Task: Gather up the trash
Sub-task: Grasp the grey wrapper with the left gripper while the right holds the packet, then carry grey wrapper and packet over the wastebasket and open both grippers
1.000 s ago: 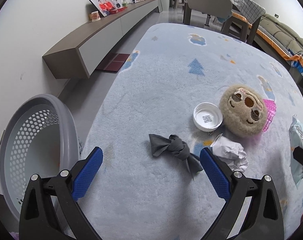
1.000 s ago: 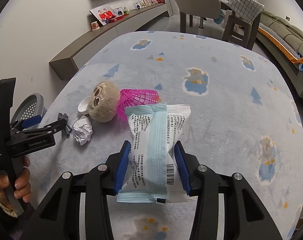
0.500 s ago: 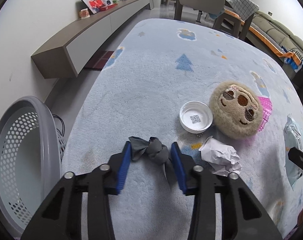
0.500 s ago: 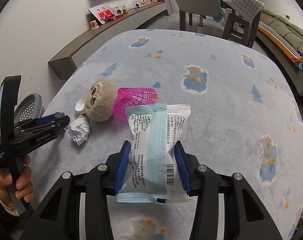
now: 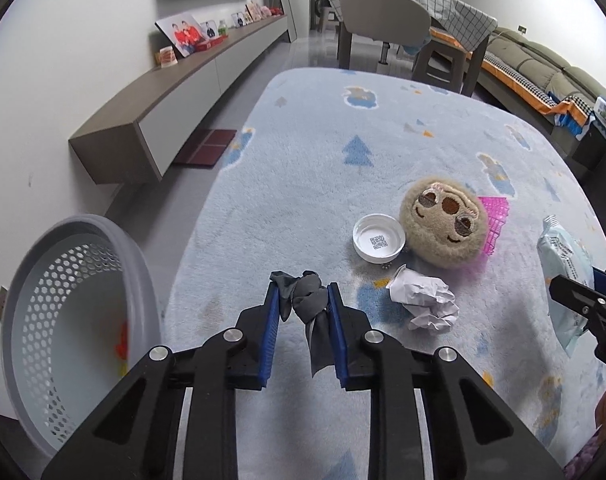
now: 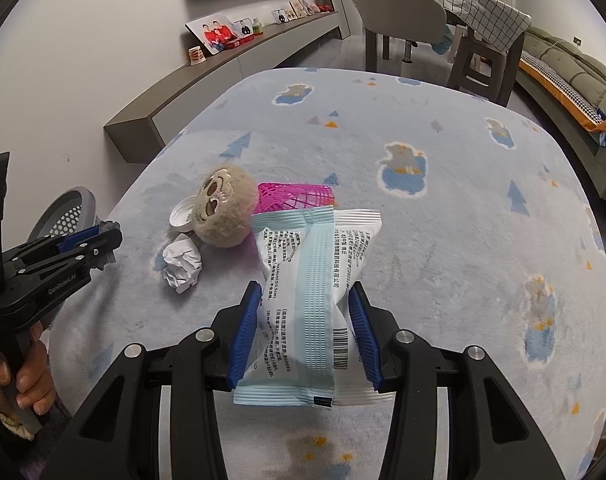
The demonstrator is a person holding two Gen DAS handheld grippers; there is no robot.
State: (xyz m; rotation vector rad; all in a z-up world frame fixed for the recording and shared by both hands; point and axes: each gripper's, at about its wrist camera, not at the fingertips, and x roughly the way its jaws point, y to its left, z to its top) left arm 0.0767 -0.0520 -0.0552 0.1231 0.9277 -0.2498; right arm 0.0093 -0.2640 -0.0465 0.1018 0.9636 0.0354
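Observation:
My left gripper (image 5: 303, 294) is shut on a knotted dark grey rag (image 5: 309, 306) and holds it just above the pale blue rug (image 5: 303, 184). My right gripper (image 6: 305, 300) is shut on a white and light blue plastic packet (image 6: 315, 292), held above the rug; the packet also shows in the left wrist view (image 5: 565, 264). A crumpled white paper ball (image 5: 425, 302) lies on the rug right of the rag, and shows in the right wrist view (image 6: 181, 264). A white lid (image 5: 379, 238) lies beyond it.
A grey perforated basket (image 5: 63, 320) stands on the floor left of the rug, with something orange inside. A round plush toy (image 5: 443, 222) rests against a pink mesh basket (image 5: 495, 220). A low wall cabinet (image 5: 175, 96), chair and sofa lie beyond.
My left gripper went from wide open around the grey rag to shut on it, then lifted it slightly. My right gripper keeps holding the packet, nearly still.

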